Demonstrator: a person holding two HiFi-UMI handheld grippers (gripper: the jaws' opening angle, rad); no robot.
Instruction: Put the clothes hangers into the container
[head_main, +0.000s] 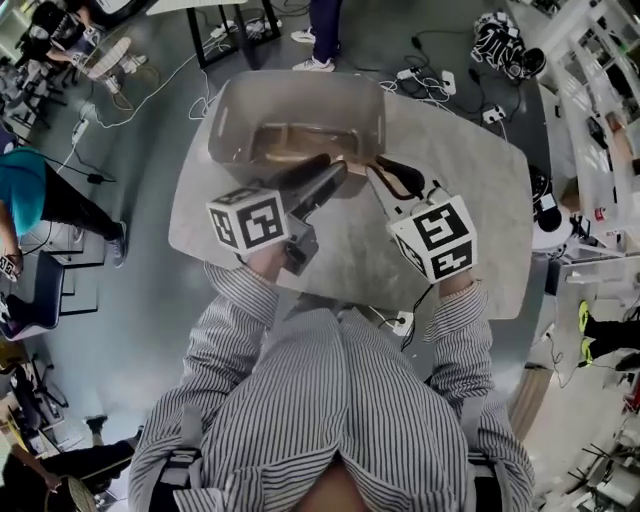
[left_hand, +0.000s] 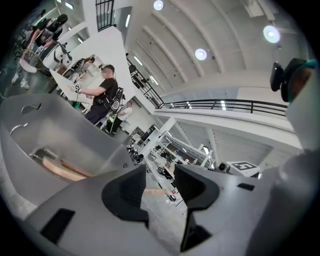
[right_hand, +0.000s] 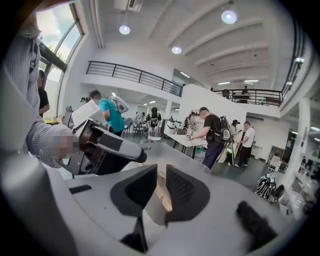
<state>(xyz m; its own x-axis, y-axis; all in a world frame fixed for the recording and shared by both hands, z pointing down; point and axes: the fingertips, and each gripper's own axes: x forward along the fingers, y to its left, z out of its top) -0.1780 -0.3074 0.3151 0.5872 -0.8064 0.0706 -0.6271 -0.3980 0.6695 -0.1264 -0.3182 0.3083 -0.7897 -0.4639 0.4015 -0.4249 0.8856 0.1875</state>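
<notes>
Several wooden hangers (head_main: 300, 148) logged inside container (head_main: 225, 112); none seen loose on table (head_main: 480, 230). Left gripper (head_main: 340, 170) narrowly parted, empty. Right gripper (head_main: 387, 170) narrow, wood strip (right_hand: 162, 194) in gap, unpinched. Judged nearly complete.

One translucent grey plastic container (head_main: 235, 110) sits on one pale grey, round-cornered tabletop (head_main: 480, 200); the pale wooden clothes hangers (head_main: 292, 143) inside overlap, so only at least one can be counted; there are two grey hand-held tools, the left gripper (left_hand: 160, 170) and the right gripper (right_hand: 161, 169); two black-and-white marker cubes, one on each; one white power strip (head_main: 402, 322) on the floor; one person in a striped shirt (head_main: 330, 410); at least four other people stand around the edges.
</notes>
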